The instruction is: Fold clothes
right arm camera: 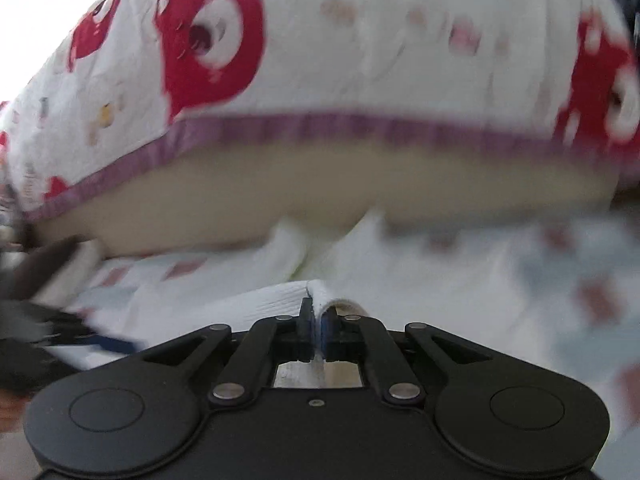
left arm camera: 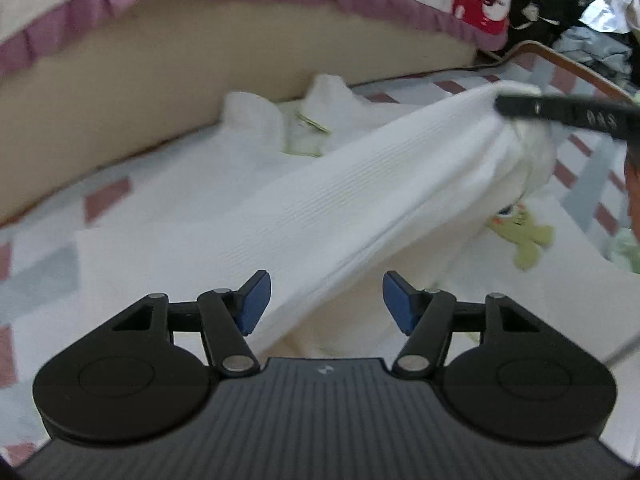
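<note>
A white ribbed garment [left arm camera: 360, 200] lies on the checked mat, and one part of it is pulled up into a taut ridge toward the upper right. A green cartoon print [left arm camera: 524, 232] shows under the raised fold. My left gripper [left arm camera: 326, 304] is open, its blue pads either side of the ridge's near end without pressing it. In the left wrist view the right gripper's black finger [left arm camera: 560, 114] pinches the ridge's far end. In the right wrist view my right gripper [right arm camera: 318, 332] is shut on the garment's hem [right arm camera: 320, 300].
A bed's beige side [left arm camera: 200, 60] with a purple-frilled quilt with red bears [right arm camera: 360, 40] stands just behind the mat [left arm camera: 108, 200]. A pile of clothes [left arm camera: 592, 20] and a curved wooden rim [left arm camera: 568, 60] sit at the back right. The left gripper [right arm camera: 60, 336] shows blurred at the left.
</note>
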A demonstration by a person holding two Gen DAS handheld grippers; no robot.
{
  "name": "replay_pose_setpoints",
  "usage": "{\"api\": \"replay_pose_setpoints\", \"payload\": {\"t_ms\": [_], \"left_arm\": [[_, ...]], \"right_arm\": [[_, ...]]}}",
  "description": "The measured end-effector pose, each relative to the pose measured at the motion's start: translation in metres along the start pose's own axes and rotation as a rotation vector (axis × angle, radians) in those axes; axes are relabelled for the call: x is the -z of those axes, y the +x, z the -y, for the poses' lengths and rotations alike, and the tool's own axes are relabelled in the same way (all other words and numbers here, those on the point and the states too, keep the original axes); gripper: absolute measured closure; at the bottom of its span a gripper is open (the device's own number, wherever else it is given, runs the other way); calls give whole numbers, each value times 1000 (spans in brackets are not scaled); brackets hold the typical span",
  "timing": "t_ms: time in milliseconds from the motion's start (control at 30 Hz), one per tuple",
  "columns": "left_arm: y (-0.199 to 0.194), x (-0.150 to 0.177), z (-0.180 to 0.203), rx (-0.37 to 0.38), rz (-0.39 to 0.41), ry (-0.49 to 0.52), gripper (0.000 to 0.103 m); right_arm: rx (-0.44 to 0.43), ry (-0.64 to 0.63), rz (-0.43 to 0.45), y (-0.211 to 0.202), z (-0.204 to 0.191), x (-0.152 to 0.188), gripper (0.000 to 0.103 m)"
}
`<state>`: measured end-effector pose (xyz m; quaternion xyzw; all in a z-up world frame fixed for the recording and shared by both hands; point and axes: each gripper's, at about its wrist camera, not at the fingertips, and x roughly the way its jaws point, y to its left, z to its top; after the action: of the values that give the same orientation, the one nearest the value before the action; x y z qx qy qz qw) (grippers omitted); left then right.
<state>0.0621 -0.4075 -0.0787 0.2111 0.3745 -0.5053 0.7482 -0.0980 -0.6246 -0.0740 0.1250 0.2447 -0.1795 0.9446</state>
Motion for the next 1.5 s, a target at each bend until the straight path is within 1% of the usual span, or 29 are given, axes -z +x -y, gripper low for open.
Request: {"api": "replay_pose_setpoints", "payload": {"t_ms": [67, 100, 133, 167, 233, 267, 333, 367, 400, 467, 533, 600, 700, 767, 800, 867, 933, 967, 1000, 1033, 1067, 1100, 1200, 1233, 1300, 1367, 1500], "left_arm": [[6, 5, -5, -41, -31, -2, 41], [10, 9, -8, -65, -52, -8, 41], [14, 13, -13, -90, -74, -14, 41], [18, 18, -17, -115, -96, -20, 41], [25, 27, -27, -172, -136, -33, 41], [26, 29, -34, -197, -150, -47, 41], [25, 34, -49, -230, -170, -94, 41], [24, 36, -56, -239, -178, -122, 40], [23, 39, -63, -245, -185, -150, 39], [21, 43, -72, -256, -194, -192, 38], [19, 46, -76, -257, -190, -212, 38], [12, 44, -71, -219, -138, -192, 38], [3, 36, -47, -116, -37, -97, 38], [1, 31, -26, -53, 8, -1, 37], [4, 29, -16, -35, 7, 40, 36], [13, 25, 1, -19, -24, 95, 34], [23, 19, 11, -33, -52, 113, 34], [28, 15, 13, -61, -50, 121, 34], [33, 12, 15, -100, -37, 133, 34], [38, 9, 17, -140, -25, 152, 34], [42, 7, 18, -170, -19, 167, 34], [46, 6, 18, -168, -26, 159, 34], [53, 7, 18, -99, -70, 102, 34], [55, 9, 20, -95, -79, 111, 34], [61, 13, 26, -121, -83, 154, 33], [63, 15, 30, -139, -77, 179, 33], [67, 13, 24, -143, -77, 132, 33]], "right_arm": [[2, -41, 12, 12, 19, 10, 97], [-8, -19, 13, 18, 31, 23, 97], [1, 17, -17, 26, 43, 35, 97], [25, 54, -68, 36, 54, 47, 97], [56, 110, -147, 48, 67, 58, 95], [57, 141, -170, 50, 72, 61, 89], [30, 202, -184, 47, 76, 57, 86], [16, 231, -189, 45, 77, 55, 81], [3, 249, -193, 43, 78, 53, 66], [2, 280, -220, 35, 79, 54, 47], [8, 351, -264, 33, 82, 56, 47], [-20, 471, -296, 28, 89, 63, 47], [-116, 642, -291, 26, 99, 79, 46], [-132, 696, -283, 31, 102, 85, 46], [-120, 698, -275, 34, 102, 86, 46], [-105, 694, -264, 38, 99, 88, 46], [-87, 660, -256, 39, 93, 86, 52], [-69, 623, -259, 39, 89, 84, 65], [-48, 582, -262, 39, 86, 81, 72], [-33, 542, -255, 38, 82, 78, 73], [-22, 509, -240, 35, 79, 76, 79], [-10, 484, -228, 33, 76, 75, 86], [18, 433, -200, 27, 66, 72, 87], [25, 428, -190, 24, 63, 71, 88], [32, 433, -174, 18, 59, 69, 90], [18, 438, -144, 10, 55, 62, 91], [-18, 389, -58, -4, 48, 46, 95]]}}
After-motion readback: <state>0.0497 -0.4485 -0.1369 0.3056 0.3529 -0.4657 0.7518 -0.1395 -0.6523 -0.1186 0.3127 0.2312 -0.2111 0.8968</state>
